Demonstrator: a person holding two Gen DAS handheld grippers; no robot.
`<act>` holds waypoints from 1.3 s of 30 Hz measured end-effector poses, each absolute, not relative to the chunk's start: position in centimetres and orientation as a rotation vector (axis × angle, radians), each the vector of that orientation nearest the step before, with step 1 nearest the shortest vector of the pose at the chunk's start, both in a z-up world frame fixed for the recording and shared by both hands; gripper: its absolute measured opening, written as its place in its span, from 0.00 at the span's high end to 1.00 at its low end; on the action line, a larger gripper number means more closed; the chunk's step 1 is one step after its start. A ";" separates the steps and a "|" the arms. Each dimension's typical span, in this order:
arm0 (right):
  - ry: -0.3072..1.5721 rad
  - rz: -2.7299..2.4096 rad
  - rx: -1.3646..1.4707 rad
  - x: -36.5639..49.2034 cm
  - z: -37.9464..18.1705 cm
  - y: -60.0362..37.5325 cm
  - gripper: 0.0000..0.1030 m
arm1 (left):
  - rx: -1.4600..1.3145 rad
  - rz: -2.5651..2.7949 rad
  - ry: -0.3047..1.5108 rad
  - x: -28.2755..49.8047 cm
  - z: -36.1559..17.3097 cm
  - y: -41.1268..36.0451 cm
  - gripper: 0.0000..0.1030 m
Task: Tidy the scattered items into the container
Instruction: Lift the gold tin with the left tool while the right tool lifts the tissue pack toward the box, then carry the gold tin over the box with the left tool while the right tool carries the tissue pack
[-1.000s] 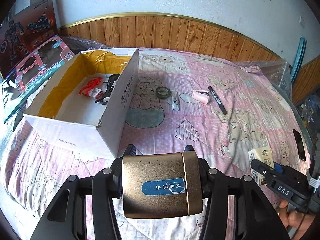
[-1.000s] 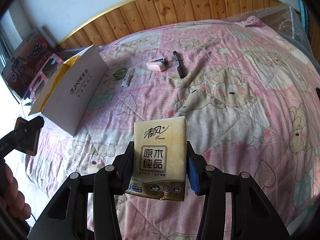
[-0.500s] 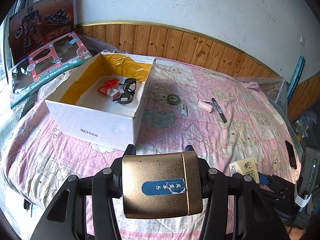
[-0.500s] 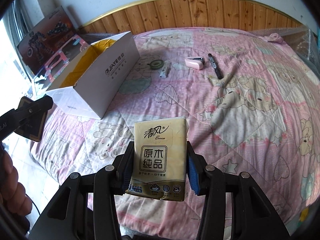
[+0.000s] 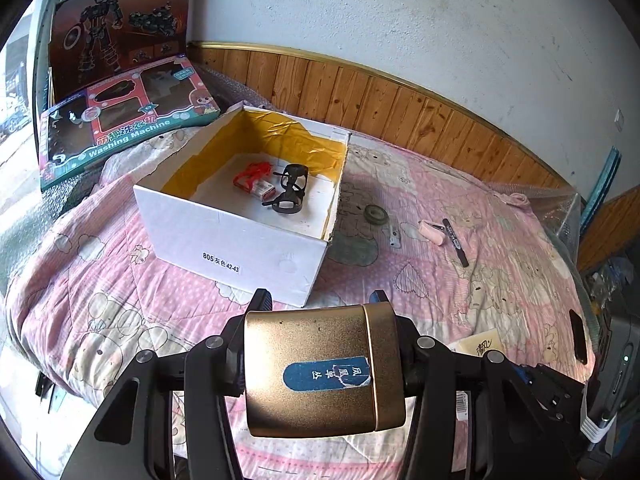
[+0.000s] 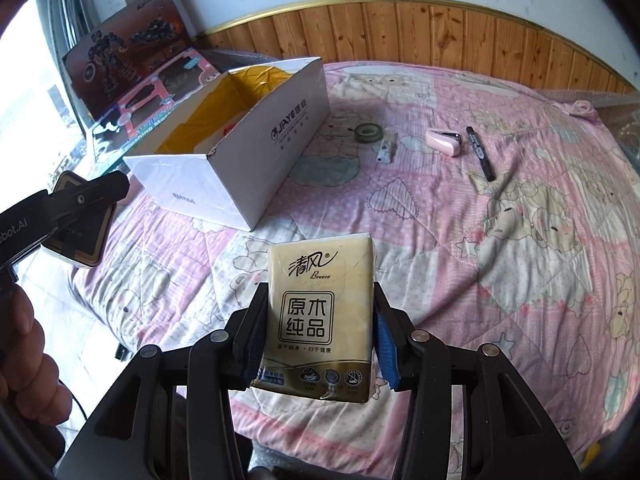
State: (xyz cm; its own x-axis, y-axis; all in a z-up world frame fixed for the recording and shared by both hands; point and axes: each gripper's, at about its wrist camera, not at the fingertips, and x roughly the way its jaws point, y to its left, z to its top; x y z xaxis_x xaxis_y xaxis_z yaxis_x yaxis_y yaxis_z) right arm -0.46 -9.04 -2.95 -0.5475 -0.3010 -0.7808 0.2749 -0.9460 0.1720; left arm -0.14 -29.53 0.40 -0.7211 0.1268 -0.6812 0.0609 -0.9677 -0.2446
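The left gripper (image 5: 320,300) is clamped on a gold metal case (image 5: 324,372) with a blue label, holding it above the near edge of the bed; its fingers press against the case's two sides. The right gripper (image 6: 318,292) is closed on a yellow tissue pack (image 6: 318,320), which stands upright between the blue-padded fingers (image 6: 385,356) over the pink quilt (image 6: 500,260). The white cardboard box (image 5: 228,240), open at the top and lined with yellow tape inside, sits on the quilt at the left, beyond the left gripper. Inside it lie a red item on a small packet (image 5: 254,180) and, just right of that, a pair of black glasses (image 5: 290,194). On the quilt just right of the box lies a dark roll of tape (image 6: 369,132), with a small white tube-like item (image 6: 385,150) just beside it. Further right are a pink stapler (image 6: 444,141) and, close to its right, a black marker (image 6: 480,154), both lying flat. Behind the box, at the far left, a toy washing-machine carton (image 5: 128,116) leans against a dark robot-toy carton (image 5: 120,28). In the right wrist view, the left gripper with its gold case shows at the left edge, near the box's near corner, and part of a hand (image 6: 28,364) shows below it.
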 end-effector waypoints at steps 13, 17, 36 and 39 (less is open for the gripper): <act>0.023 -2.456 1.248 -1.7 -2.3 -12.9 0.53 | -1.175 2.882 -0.459 -0.4 -0.1 -32.6 0.50; 0.033 -2.441 1.245 -2.3 -2.2 -13.9 0.53 | -1.186 2.889 -0.478 -0.8 -0.4 -33.5 0.50; -0.002 -2.407 1.206 -6.2 -0.6 -15.5 0.53 | -1.239 2.900 -0.493 -3.9 -1.3 -35.1 0.50; -0.011 -2.404 1.197 -6.9 -0.3 -15.5 0.53 | -1.244 2.904 -0.485 -4.5 -1.2 -35.2 0.50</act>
State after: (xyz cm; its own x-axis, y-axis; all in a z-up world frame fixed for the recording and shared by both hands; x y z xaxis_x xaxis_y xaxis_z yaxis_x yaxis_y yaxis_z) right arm -6.94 -15.48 -0.27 -0.5211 -0.3976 -0.7552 0.3907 -0.8978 0.2031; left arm -4.50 -35.15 -1.19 -0.6960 0.0684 -0.7148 0.1678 -0.9524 -0.2545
